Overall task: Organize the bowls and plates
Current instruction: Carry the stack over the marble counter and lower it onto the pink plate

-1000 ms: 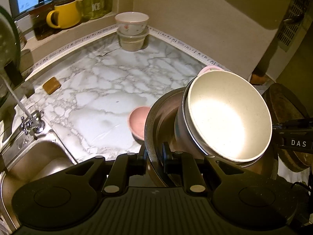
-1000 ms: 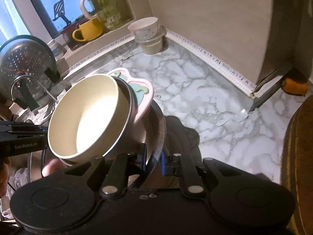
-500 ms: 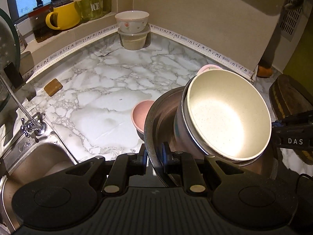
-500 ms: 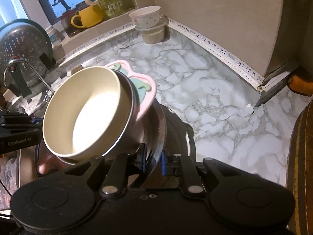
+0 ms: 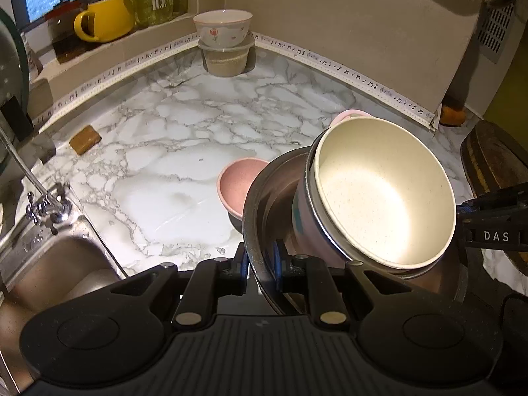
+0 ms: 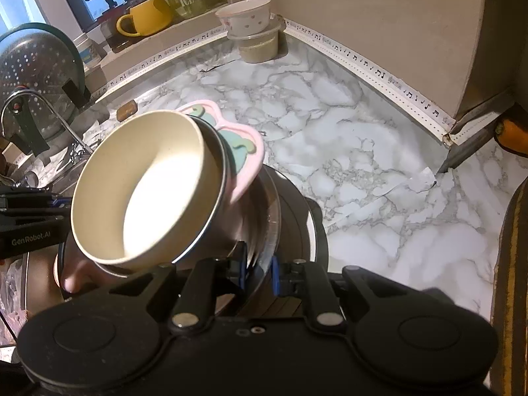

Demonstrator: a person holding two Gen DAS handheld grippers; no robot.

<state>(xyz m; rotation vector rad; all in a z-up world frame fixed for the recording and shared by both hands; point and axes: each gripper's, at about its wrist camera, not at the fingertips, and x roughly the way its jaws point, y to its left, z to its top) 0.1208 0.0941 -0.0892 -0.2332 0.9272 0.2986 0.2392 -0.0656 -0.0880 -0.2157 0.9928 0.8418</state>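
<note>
Both grippers are shut on opposite rims of a large steel bowl, held above the marble counter. My left gripper pinches its near rim; my right gripper pinches the other side. Inside it lie, tilted, a cream bowl nested in a steel-rimmed bowl and a pink cartoon plate. The cream bowl also shows in the right wrist view. A small pink bowl shows beyond the steel bowl's rim; whether it rests on the counter is unclear.
A floral bowl sits on a lidded container in the far corner. A yellow mug and glass jar stand on the sill. A sink with faucet lies left, a colander behind it. A wooden board is right.
Both grippers have carried the steel bowl and its stack farther from the back corner; the corner bowls look smaller. The grips and the stack's tilt are unchanged.
</note>
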